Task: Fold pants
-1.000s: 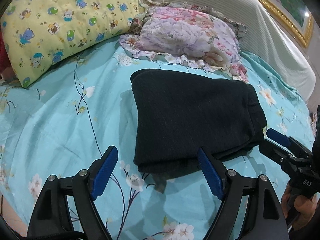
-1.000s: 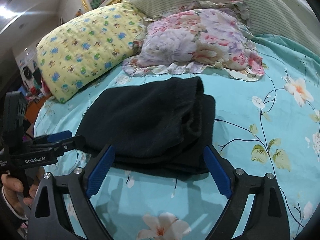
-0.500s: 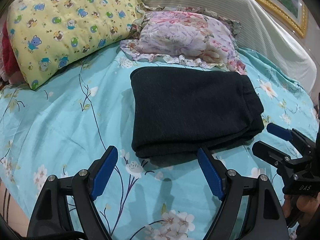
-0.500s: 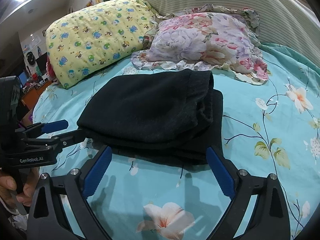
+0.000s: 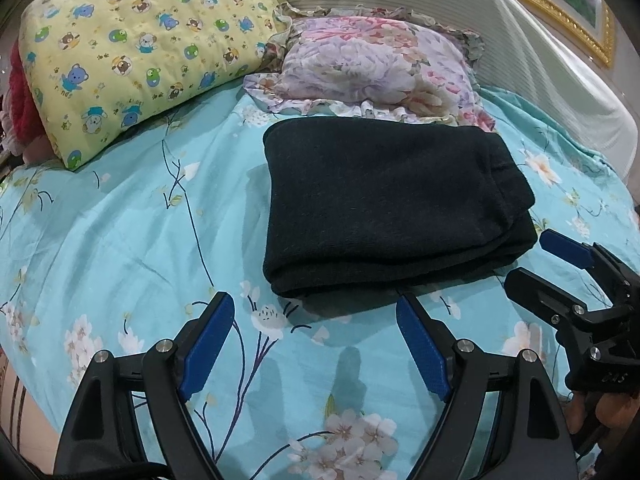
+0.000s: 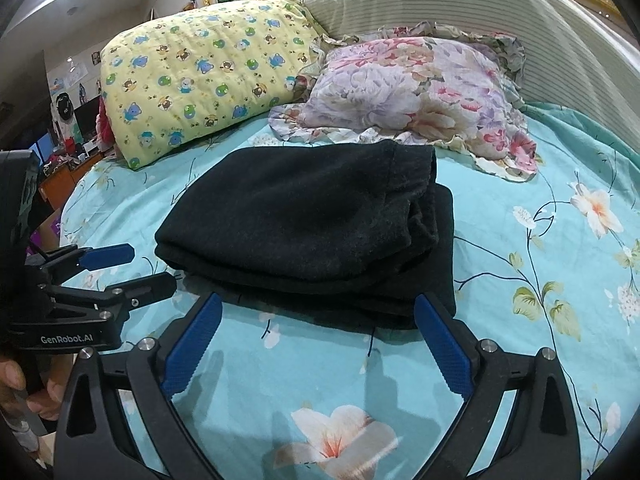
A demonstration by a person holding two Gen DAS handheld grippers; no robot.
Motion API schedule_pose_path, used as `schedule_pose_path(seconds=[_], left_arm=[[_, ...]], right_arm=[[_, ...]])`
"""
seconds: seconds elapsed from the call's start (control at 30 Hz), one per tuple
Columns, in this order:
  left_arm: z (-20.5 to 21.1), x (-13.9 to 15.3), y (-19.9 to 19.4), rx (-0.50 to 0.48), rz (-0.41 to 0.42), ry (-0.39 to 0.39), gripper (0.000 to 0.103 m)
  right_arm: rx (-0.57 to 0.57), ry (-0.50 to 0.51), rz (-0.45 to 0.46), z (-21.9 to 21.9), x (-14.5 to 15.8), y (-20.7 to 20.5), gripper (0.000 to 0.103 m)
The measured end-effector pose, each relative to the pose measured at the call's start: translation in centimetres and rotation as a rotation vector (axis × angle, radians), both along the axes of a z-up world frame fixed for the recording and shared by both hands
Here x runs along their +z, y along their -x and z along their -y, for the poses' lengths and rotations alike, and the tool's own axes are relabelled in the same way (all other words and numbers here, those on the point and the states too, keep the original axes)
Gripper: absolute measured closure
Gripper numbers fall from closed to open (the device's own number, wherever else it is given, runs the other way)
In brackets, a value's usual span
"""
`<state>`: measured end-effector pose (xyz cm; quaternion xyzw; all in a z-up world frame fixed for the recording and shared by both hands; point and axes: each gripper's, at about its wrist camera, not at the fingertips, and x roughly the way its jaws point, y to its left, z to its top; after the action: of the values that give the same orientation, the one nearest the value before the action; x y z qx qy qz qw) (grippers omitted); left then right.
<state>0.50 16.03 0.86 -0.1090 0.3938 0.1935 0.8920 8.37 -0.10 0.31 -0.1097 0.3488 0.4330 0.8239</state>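
The black pants (image 5: 384,208) lie folded into a thick rectangle on the turquoise flowered bedsheet (image 5: 120,240); they also show in the right wrist view (image 6: 312,228). My left gripper (image 5: 316,320) is open and empty, just short of the pants' near edge. My right gripper (image 6: 316,320) is open and empty, close to the near edge of the pile. Each gripper shows in the other's view: the right one (image 5: 560,264) beside the pants' right corner, the left one (image 6: 132,268) beside the left corner.
A yellow bear-print pillow (image 5: 136,48) and a flowered ruffled pillow (image 5: 380,68) lie behind the pants, against a striped headboard cushion (image 5: 500,40). The bed's left edge drops off toward a cluttered room (image 6: 60,120).
Both grippers have drawn back from the folded pants and risen a little. The pants lie still. Both stay open.
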Motion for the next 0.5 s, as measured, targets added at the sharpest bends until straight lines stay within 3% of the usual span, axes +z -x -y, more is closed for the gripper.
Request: schedule_pose_path(seconds=[0.5], left_arm=[[0.1,-1.3,-0.5,0.014,-0.012,-0.005,0.018]], right_arm=[[-0.015,0.0,-0.002,-0.3,-1.2,-0.3,0.004]])
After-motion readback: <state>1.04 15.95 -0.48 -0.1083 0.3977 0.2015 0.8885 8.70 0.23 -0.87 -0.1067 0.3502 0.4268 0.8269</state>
